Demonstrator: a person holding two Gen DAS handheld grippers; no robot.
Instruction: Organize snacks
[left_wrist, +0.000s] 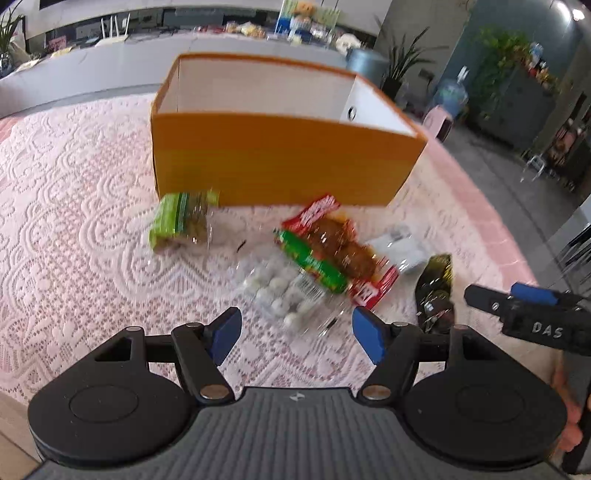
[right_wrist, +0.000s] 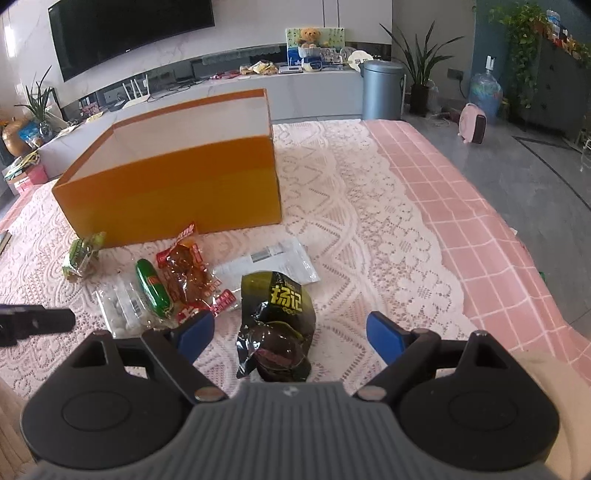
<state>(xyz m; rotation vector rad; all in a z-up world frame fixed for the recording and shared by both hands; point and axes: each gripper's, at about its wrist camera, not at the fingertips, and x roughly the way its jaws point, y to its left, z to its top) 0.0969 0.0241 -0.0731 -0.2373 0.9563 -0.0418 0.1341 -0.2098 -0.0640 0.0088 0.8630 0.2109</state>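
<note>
Home living room, wall-mounted TV (right_wrist: 129, 33) beyond the fingers, long media console (right_wrist: 229, 85), teddy bear (right_wrist: 309, 36), potted plant (right_wrist: 421, 62), water jug (right_wrist: 485, 92), lace tablecloth (right_wrist: 369, 221) below fingers

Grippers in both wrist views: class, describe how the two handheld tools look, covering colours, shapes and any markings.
Each is black plastic on a ribbed grey body, with two round black discs, angled link arms with silver pivot pins, and blue pads on the fingers. The left gripper and the right gripper look alike. The right one, seen from the left wrist view, bears white letters "DAS". No cables or sleeves show.
</note>
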